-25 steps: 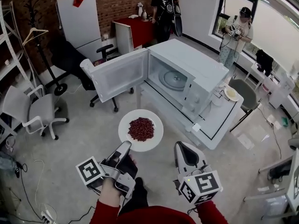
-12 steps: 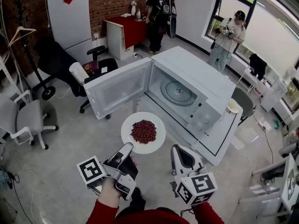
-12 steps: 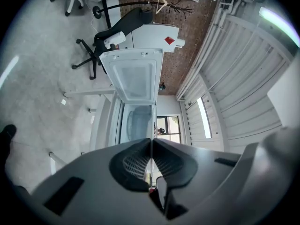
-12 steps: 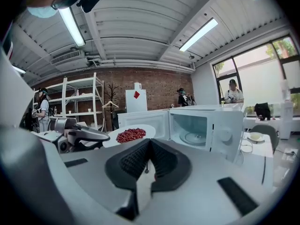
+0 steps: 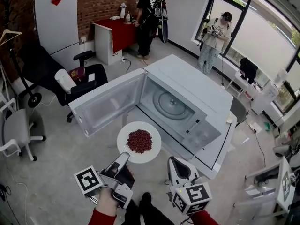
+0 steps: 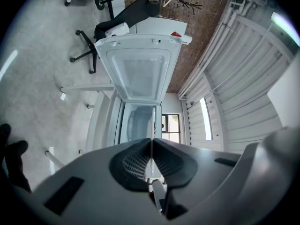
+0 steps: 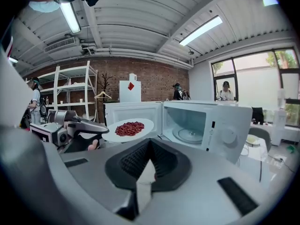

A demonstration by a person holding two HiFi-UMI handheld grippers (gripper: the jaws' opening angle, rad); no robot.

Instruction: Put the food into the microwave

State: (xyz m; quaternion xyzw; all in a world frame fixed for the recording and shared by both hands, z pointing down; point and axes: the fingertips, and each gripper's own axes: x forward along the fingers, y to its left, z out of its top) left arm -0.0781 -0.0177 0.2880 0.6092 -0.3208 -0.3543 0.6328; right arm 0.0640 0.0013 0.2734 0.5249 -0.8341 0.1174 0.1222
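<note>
A white plate [image 5: 138, 141] heaped with red beans [image 5: 139, 140] hangs level in front of the open microwave [image 5: 197, 97]. My left gripper [image 5: 124, 158] is shut on the plate's near rim; in the left gripper view the plate [image 6: 152, 146] shows only as a thin edge between the closed jaws. The microwave door [image 5: 107, 103] stands swung out to the left, and the glass turntable [image 5: 169, 105] inside is bare. My right gripper [image 5: 173, 162] is shut on nothing, low and right of the plate. In the right gripper view the plate [image 7: 129, 128] is left of the cavity [image 7: 190, 125].
The microwave sits on a white table [image 5: 224, 146]. Office chairs [image 5: 70, 78] stand beyond the door at left. Two people [image 5: 149, 13] stand at the far side near a red table [image 5: 117, 29] and the windows. A white fridge [image 5: 54, 20] is at back left.
The plate, held in my left gripper, has come closer to the microwave opening. Both grippers stay shut and keep their places relative to each other.
</note>
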